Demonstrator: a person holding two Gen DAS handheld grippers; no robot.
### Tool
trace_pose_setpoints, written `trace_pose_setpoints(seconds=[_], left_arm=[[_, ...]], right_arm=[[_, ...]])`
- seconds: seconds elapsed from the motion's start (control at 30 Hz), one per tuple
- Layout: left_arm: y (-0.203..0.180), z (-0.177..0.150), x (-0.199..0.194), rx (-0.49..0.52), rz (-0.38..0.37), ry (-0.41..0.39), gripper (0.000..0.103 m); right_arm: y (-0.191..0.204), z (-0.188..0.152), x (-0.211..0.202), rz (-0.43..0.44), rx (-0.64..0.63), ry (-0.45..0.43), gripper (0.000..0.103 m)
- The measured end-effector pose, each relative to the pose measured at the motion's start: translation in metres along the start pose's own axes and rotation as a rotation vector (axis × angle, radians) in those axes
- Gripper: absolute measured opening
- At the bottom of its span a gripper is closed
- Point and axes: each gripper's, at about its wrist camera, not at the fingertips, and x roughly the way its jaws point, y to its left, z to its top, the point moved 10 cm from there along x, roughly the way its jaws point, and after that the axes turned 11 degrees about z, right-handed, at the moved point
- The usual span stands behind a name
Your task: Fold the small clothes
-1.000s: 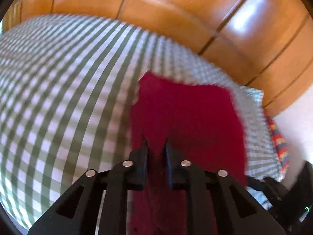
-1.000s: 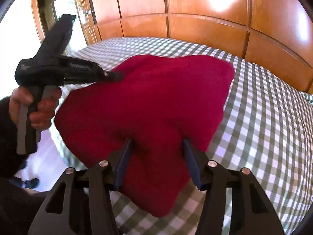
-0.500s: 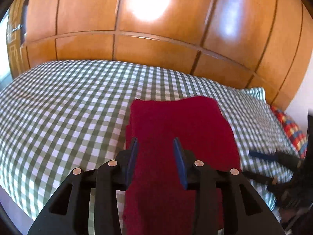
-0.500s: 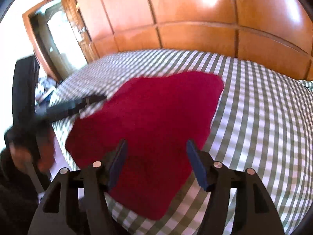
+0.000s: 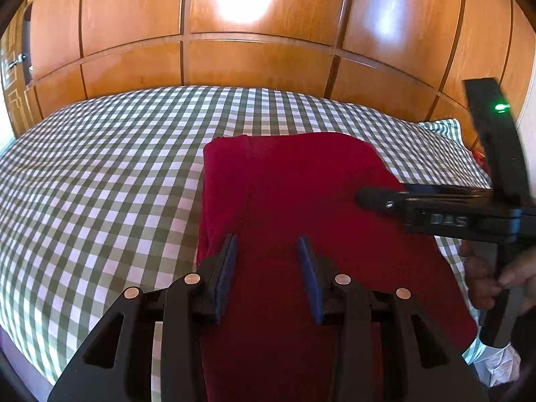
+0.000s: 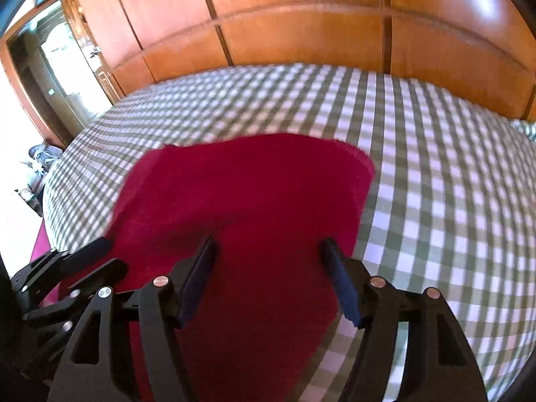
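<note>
A dark red garment [image 5: 301, 184] lies folded flat on the green-and-white checked bedspread [image 5: 100, 184]. My left gripper [image 5: 268, 251] hovers over the garment's near left part, open, with nothing pinched between its blue pads. In the right wrist view the same red garment [image 6: 251, 201] fills the middle, and my right gripper [image 6: 268, 259] stands over its near edge with its jaws opening and nothing held. The right gripper [image 5: 365, 199] also reaches in from the right in the left wrist view, held by a hand [image 5: 485, 281]. The left gripper [image 6: 107, 256] shows at the lower left of the right wrist view.
Wooden wardrobe panels [image 5: 251, 50] rise behind the bed. A checked pillow [image 5: 442, 127] lies at the far right corner. A doorway [image 6: 57, 67] opens at the left past the bed's edge. White crumpled material [image 5: 495, 365] sits at the lower right beside the bed.
The left gripper opened off the red garment and drew back from it. The right gripper widened and swung across. The garment now lies flat in a neater folded shape.
</note>
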Motion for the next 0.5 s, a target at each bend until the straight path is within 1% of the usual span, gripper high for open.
trace_pose_setpoints(seconds=[0.1,0.2,0.3,0.37,0.43,0.5], left_arm=[[-0.001,-0.001,0.003,0.000,0.003,-0.001,0.037],[0.000,-0.001,0.003,-0.012,-0.004,-0.003,0.037],[-0.001,-0.001,0.000,-0.010,0.001,-0.005,0.037],[-0.001,-0.001,-0.001,-0.012,0.006,-0.006,0.037],[-0.001,-0.002,-0.003,-0.016,0.009,-0.008,0.037],[-0.001,-0.002,-0.005,-0.019,0.011,-0.009,0.037]], right_arm=[[-0.004,-0.002,0.007,0.012,0.032,-0.011,0.070],[-0.005,0.000,0.006,0.003,0.023,-0.018,0.071],[-0.003,0.001,0.000,-0.002,0.028,-0.030,0.074],[-0.002,-0.004,-0.011,-0.015,0.040,-0.042,0.079],[-0.003,-0.009,-0.022,-0.008,0.065,-0.052,0.084],[-0.003,-0.013,-0.032,-0.007,0.080,-0.062,0.086]])
